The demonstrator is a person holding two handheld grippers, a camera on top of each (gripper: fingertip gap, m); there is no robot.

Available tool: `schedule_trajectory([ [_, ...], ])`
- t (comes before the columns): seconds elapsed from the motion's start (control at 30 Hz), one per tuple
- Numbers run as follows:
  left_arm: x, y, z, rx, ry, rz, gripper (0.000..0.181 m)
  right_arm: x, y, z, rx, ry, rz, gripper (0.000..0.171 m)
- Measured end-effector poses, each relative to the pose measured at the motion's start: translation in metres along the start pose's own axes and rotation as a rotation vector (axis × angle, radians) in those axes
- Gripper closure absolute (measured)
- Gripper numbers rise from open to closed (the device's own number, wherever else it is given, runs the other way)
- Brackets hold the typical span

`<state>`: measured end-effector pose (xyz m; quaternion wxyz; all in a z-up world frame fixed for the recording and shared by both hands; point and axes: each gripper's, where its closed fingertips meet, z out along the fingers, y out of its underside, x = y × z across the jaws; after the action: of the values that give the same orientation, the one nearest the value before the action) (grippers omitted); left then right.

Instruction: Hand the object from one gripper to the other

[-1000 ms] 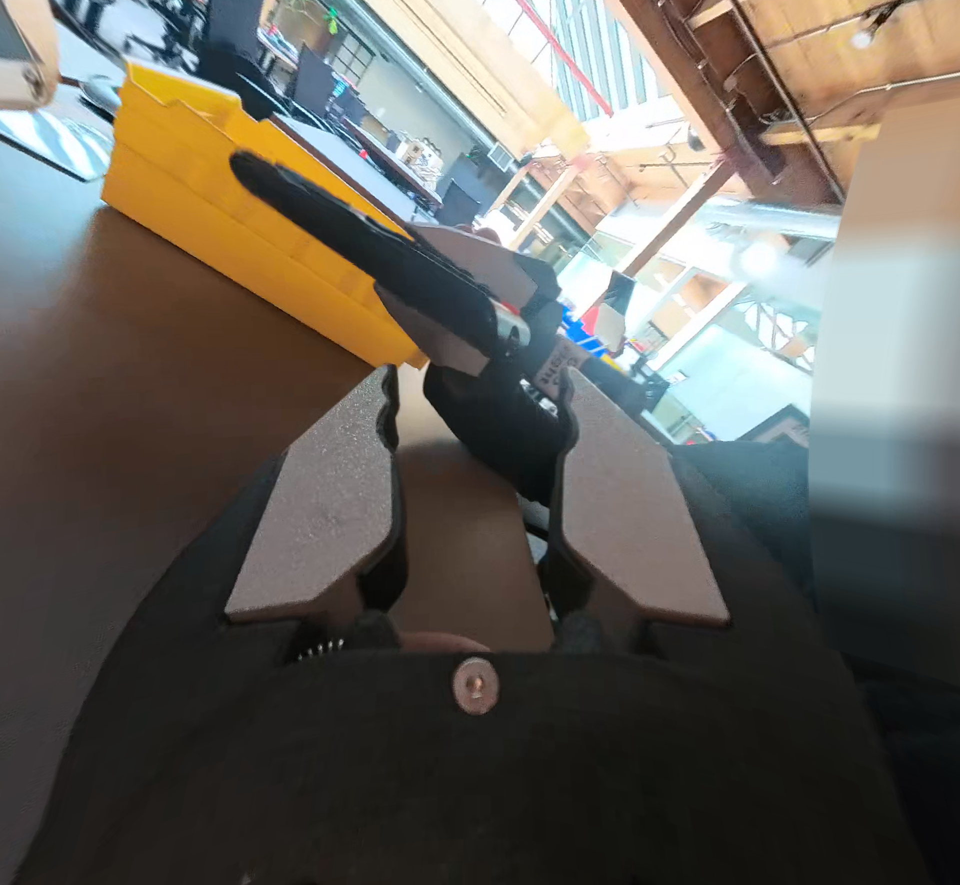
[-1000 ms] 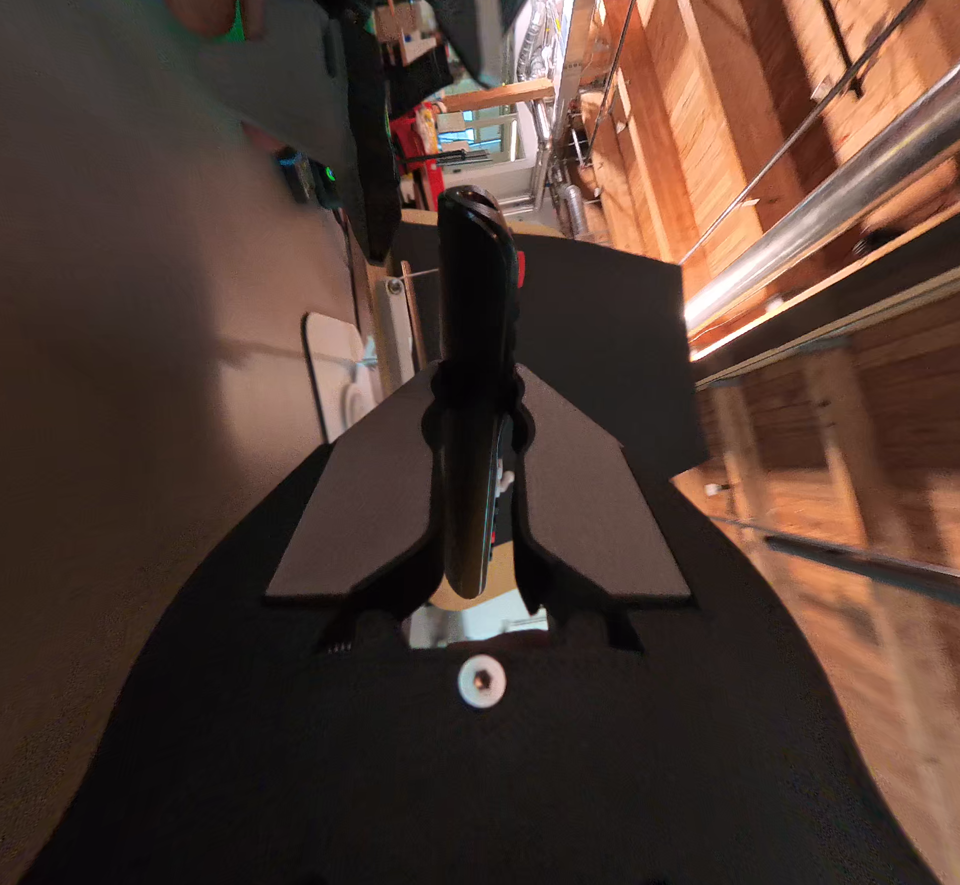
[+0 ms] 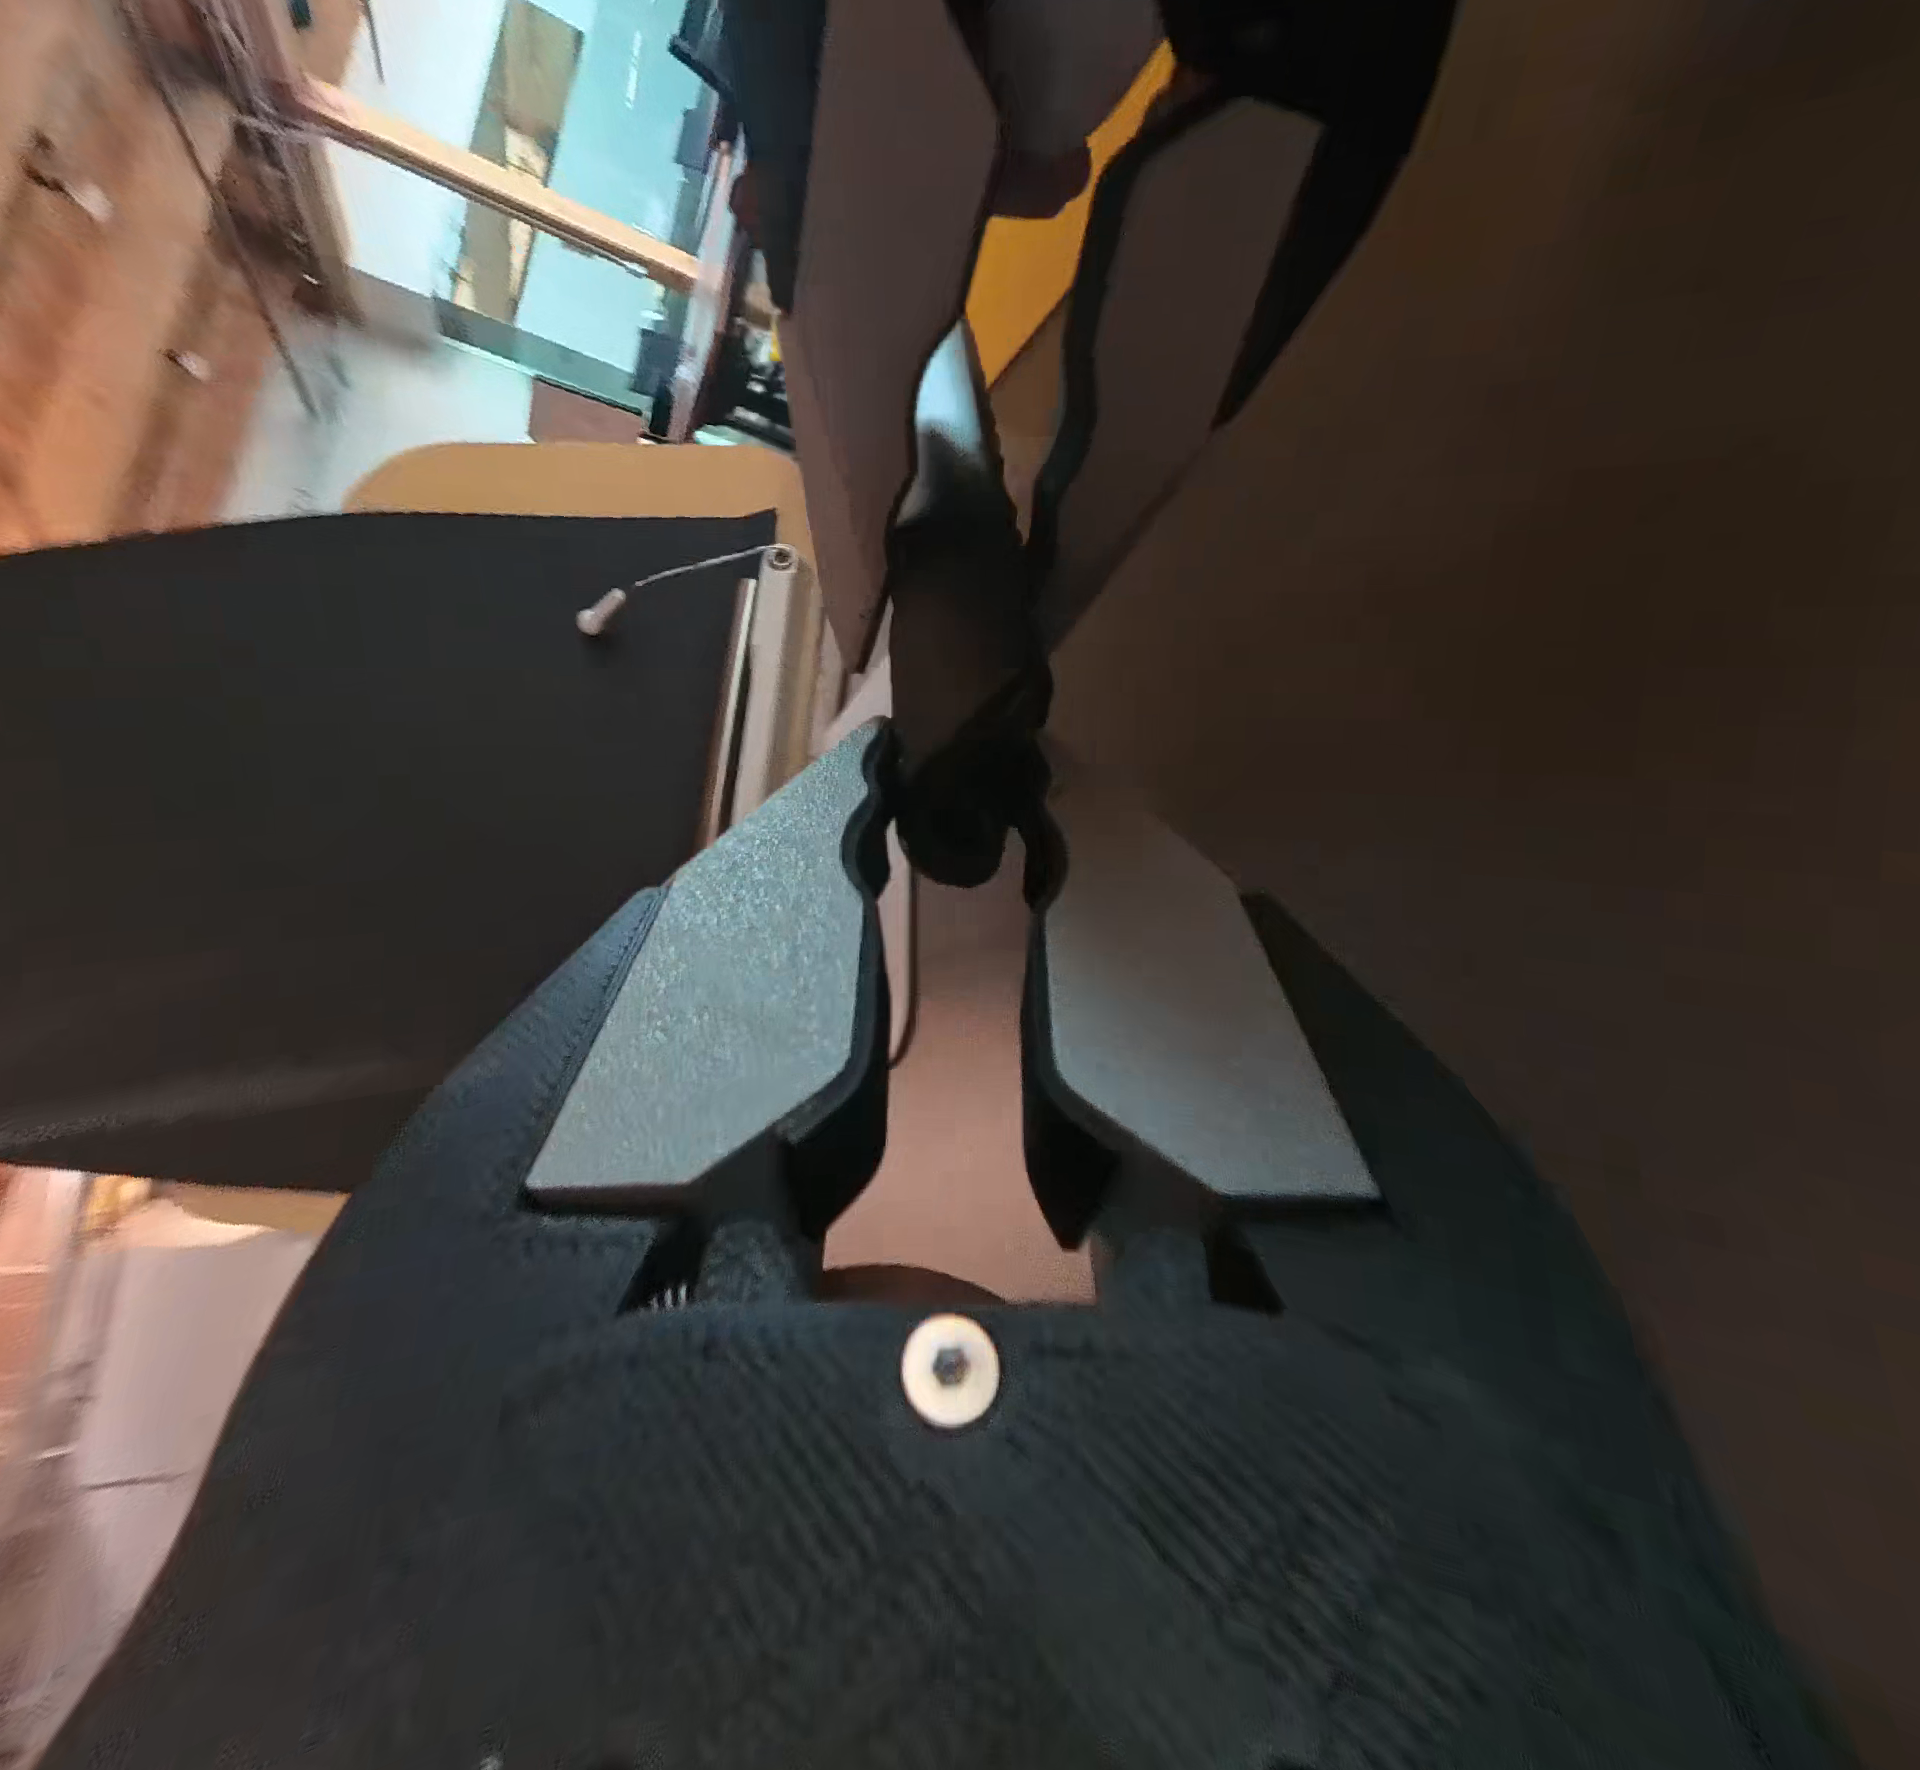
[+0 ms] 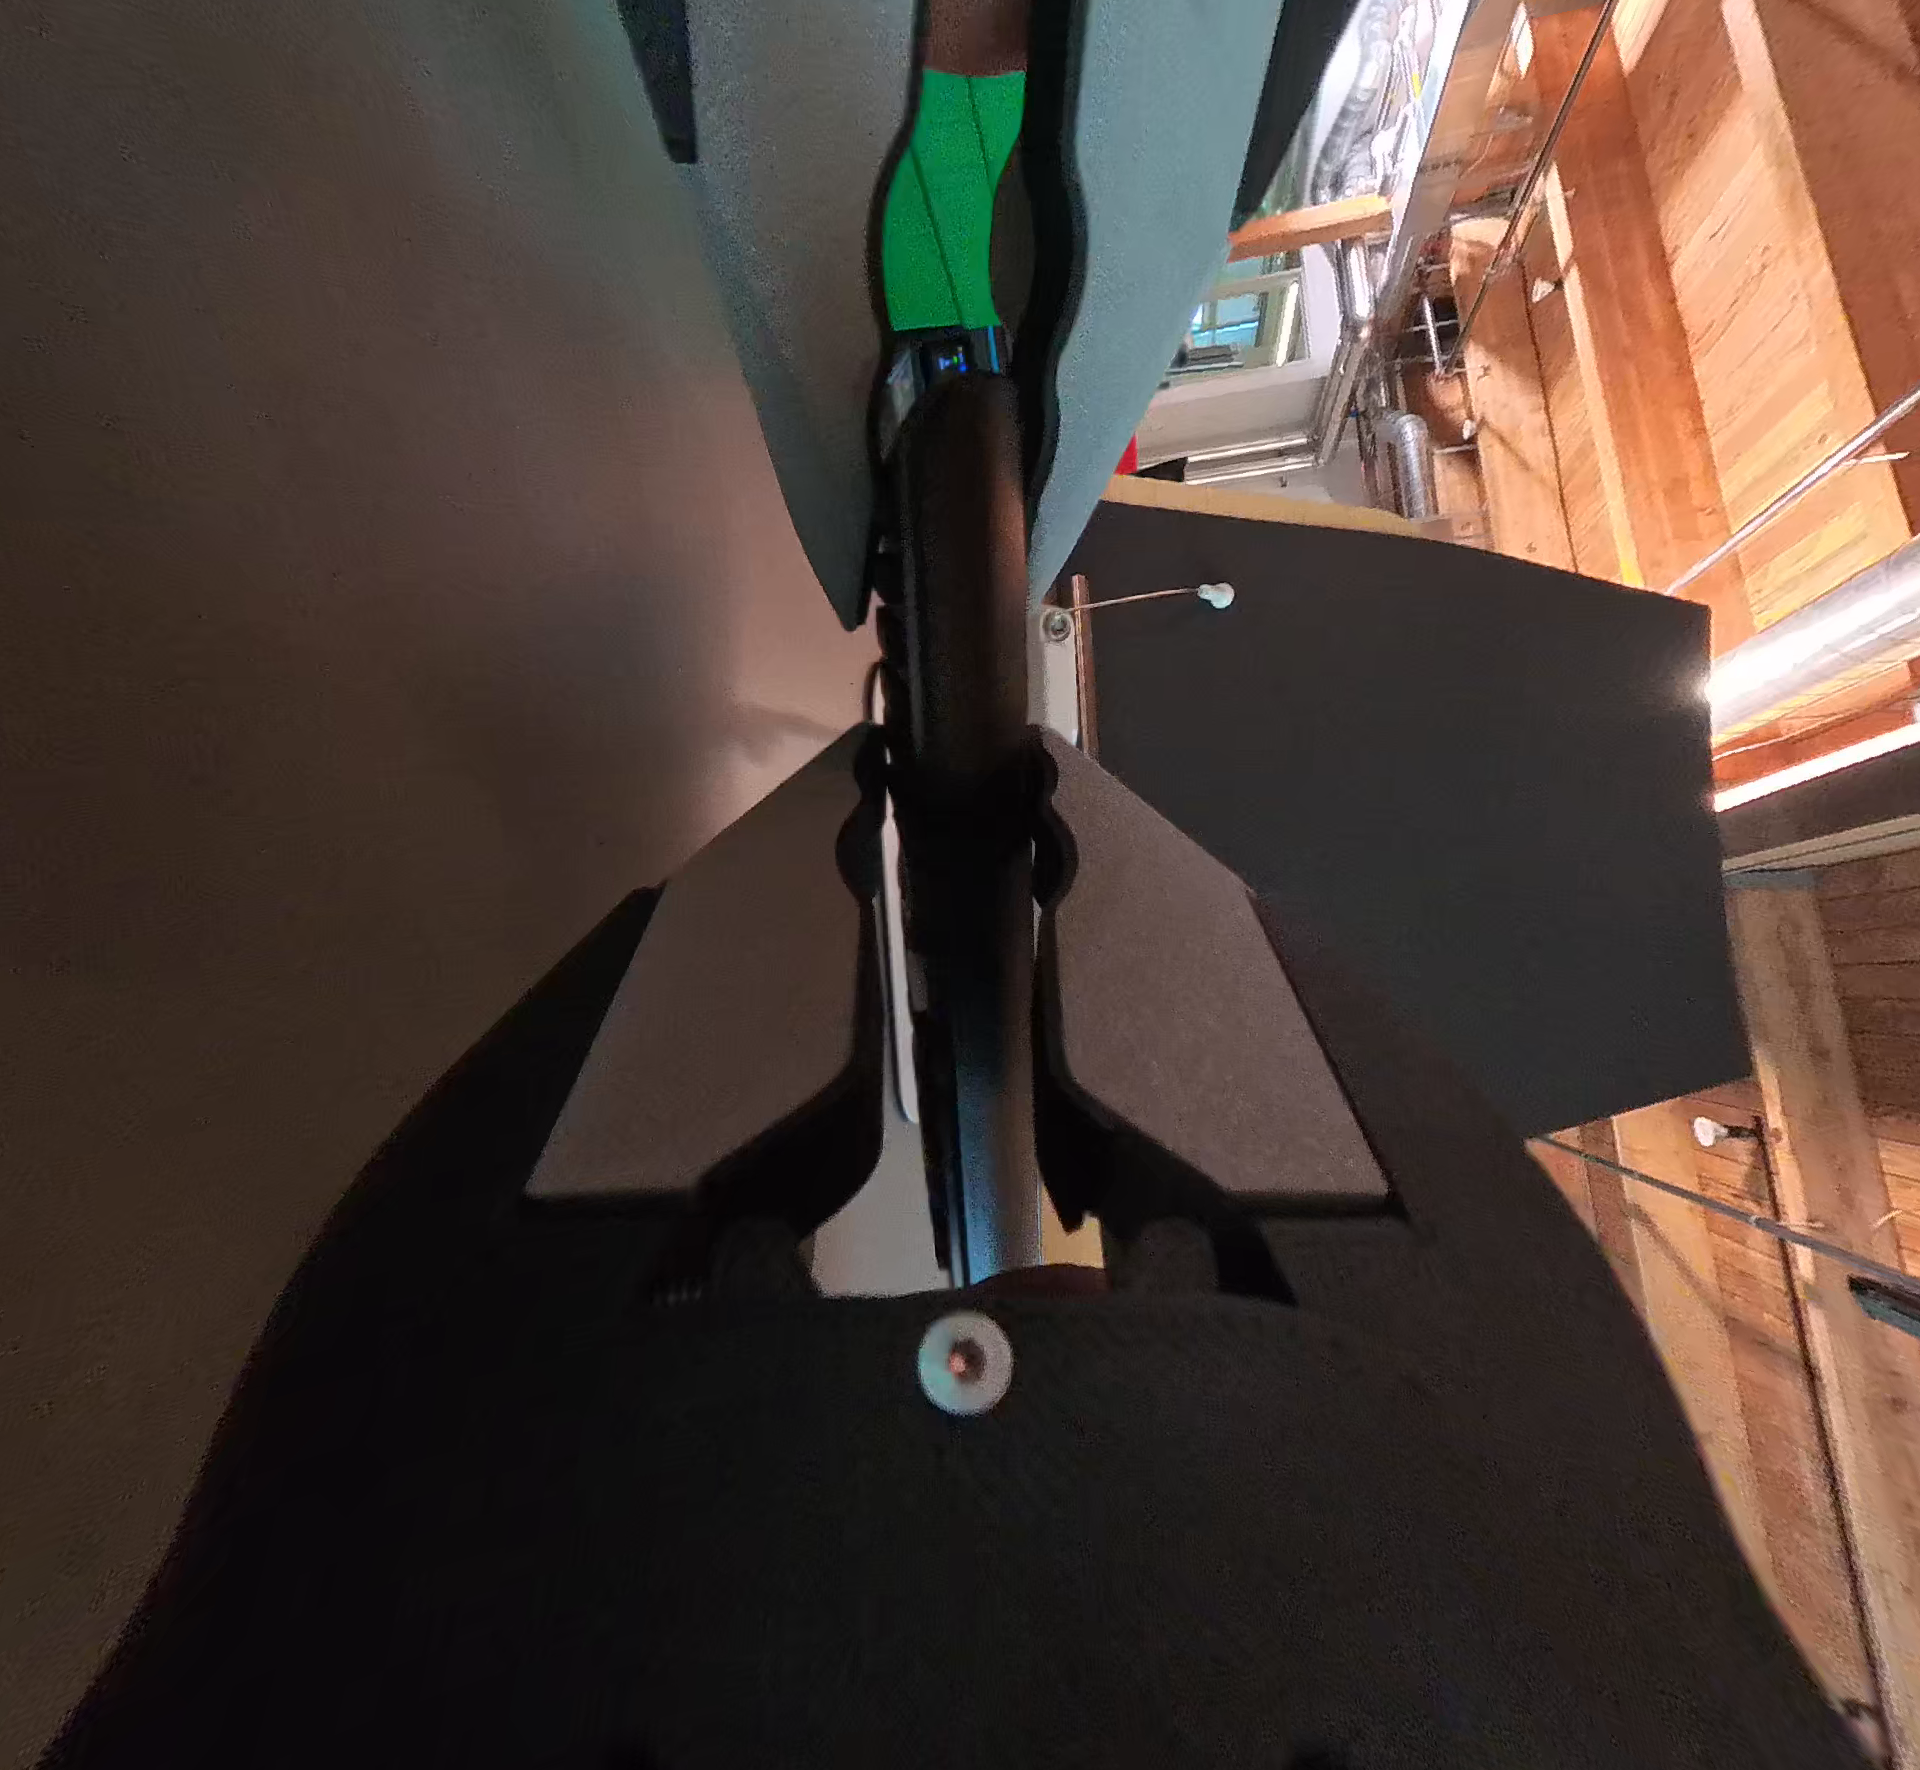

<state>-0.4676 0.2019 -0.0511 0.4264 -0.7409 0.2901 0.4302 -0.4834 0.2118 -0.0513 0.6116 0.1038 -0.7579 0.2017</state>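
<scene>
- R claw [image 4: 956, 785]: clamped on black remote [image 4: 961, 640], mid-body.
- L claw [image 3: 961, 811]: tips around remote's far end [image 3: 951, 681]; can't tell if gripping.
- Brown bench [image 4: 364, 473] beside both.

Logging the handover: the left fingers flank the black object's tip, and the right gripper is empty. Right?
No: the right gripper is shut on the black object, as the right wrist view shows. The left fingers do flank its tip.
</scene>
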Motion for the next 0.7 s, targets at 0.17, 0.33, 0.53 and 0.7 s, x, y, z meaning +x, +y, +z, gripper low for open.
schedule_trajectory([
  [0.17,-0.016,-0.001,0.000,0.013,-0.142,0.016,0.160,0.015,0.007,0.000,-0.064,0.065,0.019,0.150],
  [0.33,-0.059,-0.013,-0.021,0.248,-0.238,-0.444,0.156,0.076,0.038,-0.025,-0.157,0.338,0.240,0.152],
  [0.53,-0.065,0.022,-0.008,0.123,-0.279,-0.603,0.161,0.140,0.052,-0.084,0.025,0.592,0.784,0.152],
  [0.7,-0.051,0.025,0.003,0.072,-0.229,-0.573,0.163,0.185,0.097,-0.162,-0.109,0.833,0.862,0.152],
])
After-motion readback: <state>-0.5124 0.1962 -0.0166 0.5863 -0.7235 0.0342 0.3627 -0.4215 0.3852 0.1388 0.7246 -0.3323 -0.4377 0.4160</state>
